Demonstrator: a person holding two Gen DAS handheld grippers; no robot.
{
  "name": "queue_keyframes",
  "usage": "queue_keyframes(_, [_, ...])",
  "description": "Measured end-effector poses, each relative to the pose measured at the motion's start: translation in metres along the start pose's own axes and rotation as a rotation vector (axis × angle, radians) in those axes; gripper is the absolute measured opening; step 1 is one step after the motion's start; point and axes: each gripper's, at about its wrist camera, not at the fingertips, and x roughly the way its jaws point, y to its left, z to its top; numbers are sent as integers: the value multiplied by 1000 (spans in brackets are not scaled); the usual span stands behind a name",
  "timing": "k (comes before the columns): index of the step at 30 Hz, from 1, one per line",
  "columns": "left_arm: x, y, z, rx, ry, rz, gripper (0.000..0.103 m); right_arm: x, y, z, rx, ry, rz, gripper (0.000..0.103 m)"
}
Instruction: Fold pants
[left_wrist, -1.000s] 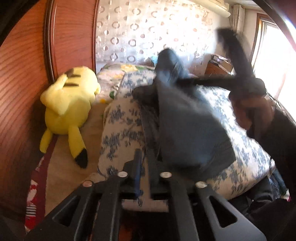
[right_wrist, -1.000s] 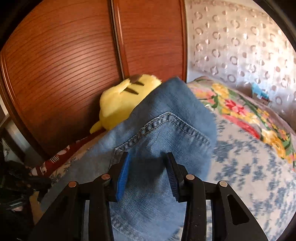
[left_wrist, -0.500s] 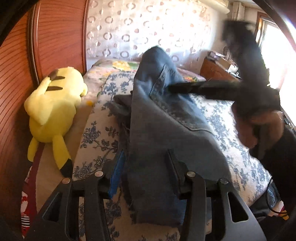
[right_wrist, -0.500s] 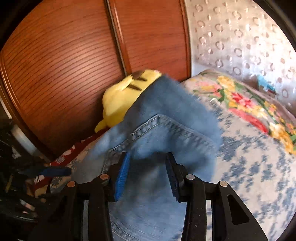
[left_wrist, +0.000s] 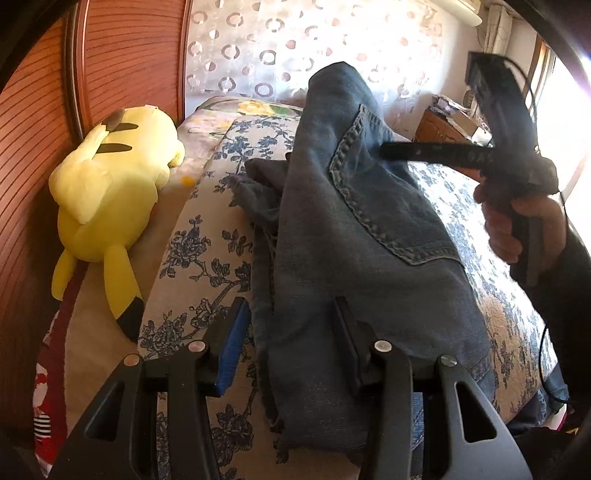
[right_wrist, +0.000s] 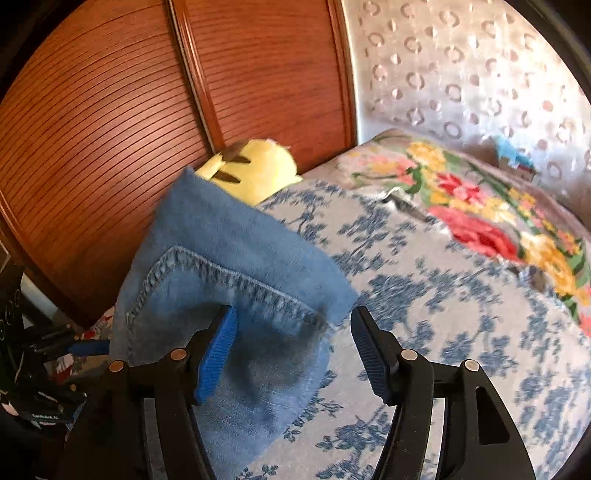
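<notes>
Blue jeans (left_wrist: 351, 240) lie folded lengthwise on the blue-flowered bedspread (left_wrist: 199, 258), back pocket up, far end still raised. My left gripper (left_wrist: 291, 332) is open over their near end. The denim's left edge lies between its fingers, and the blue pad (left_wrist: 231, 343) stands clear of the cloth. In the right wrist view the jeans' far corner (right_wrist: 236, 258) stands loosely between the fingers of my right gripper (right_wrist: 293, 347). Its jaws are opening and neither pad presses the denim. The left wrist view shows a hand (left_wrist: 524, 225) holding that right gripper (left_wrist: 386, 151) over the pocket.
A yellow plush toy (left_wrist: 110, 192) lies left of the jeans along the slatted wooden wardrobe doors (right_wrist: 110, 129). A bright flowered blanket (right_wrist: 480, 214) covers the bed's head below a ring-patterned curtain (right_wrist: 461, 66). A wooden nightstand (left_wrist: 443, 129) and a window are at the far right.
Both grippers' jaws have spread and let go of the denim. The jeans have come down flatter onto the bedspread. The right gripper has drawn back, so the corner now sits left of its middle.
</notes>
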Motion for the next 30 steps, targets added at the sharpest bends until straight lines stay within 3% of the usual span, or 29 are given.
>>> queue_keyframes(7, [0,-2,-1,-7,-4,3,47,27,-18,2,53,18,63,82])
queue_keyframes(16, [0,-3,0,-6,-6,3,47,62,-40,3,111,41,183,81])
queue_keyframes(18, [0,-3,0,1,-4,-31,31,66,-43,4,117,62,252,57])
queue_keyframes(19, [0,-4,0,6,-2,-43,28,67,-45,6,125,62,272,50])
queue_keyframes(21, [-1,-6,2,23,-5,-23,13,69,-45,10,94,61,266,41])
queue_keyframes(23, [-1,-3,5,18,-1,-32,9,63,-46,19,72,26,257,29])
queue_keyframes(30, [-8,2,23,9,-40,-36,5,66,-33,56,-1,-106,169,21])
